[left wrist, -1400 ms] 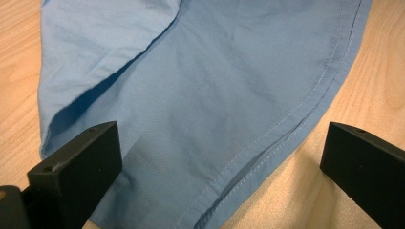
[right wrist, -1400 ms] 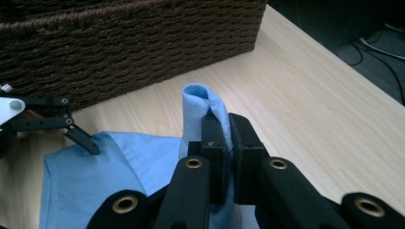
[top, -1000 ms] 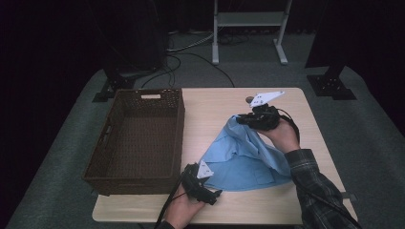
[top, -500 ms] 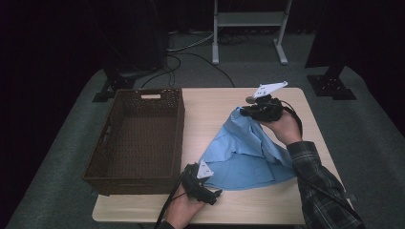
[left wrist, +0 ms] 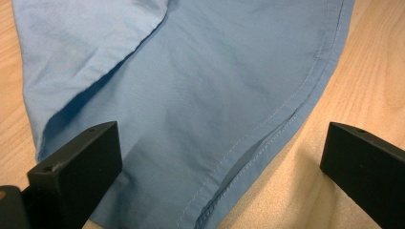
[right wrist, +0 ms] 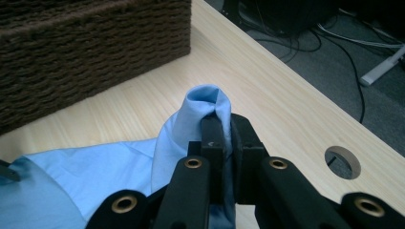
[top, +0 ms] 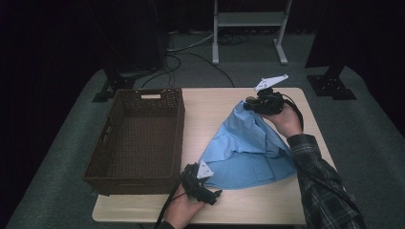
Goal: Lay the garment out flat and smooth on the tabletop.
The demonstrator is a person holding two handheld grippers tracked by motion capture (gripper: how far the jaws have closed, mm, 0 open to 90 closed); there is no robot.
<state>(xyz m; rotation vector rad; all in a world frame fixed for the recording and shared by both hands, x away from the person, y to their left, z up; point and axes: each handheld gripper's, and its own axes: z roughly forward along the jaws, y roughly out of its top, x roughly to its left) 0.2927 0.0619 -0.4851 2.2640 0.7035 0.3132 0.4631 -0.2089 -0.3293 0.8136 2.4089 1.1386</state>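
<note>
Now the right tool (top: 248, 105) is clenched on a raised fold of the blue shirt (top: 248, 148), while the left tool (top: 217, 193) stands released, the shirt's hem between its jaws.

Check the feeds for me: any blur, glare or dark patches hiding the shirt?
High view: dark surround, soft focus, blue shirt evenly lit on the table. Left gripper view: sharp stitching, shadow under the folds. Right gripper view: crisp at the right hand-held gripper, basket slightly soft; no glare.

A blue shirt (top: 248, 152) is held lifted at one o'clock by the right gripper (top: 252, 105), apparently clamped; the wicker basket (top: 138, 138) is seen at nine o'clock.
</note>
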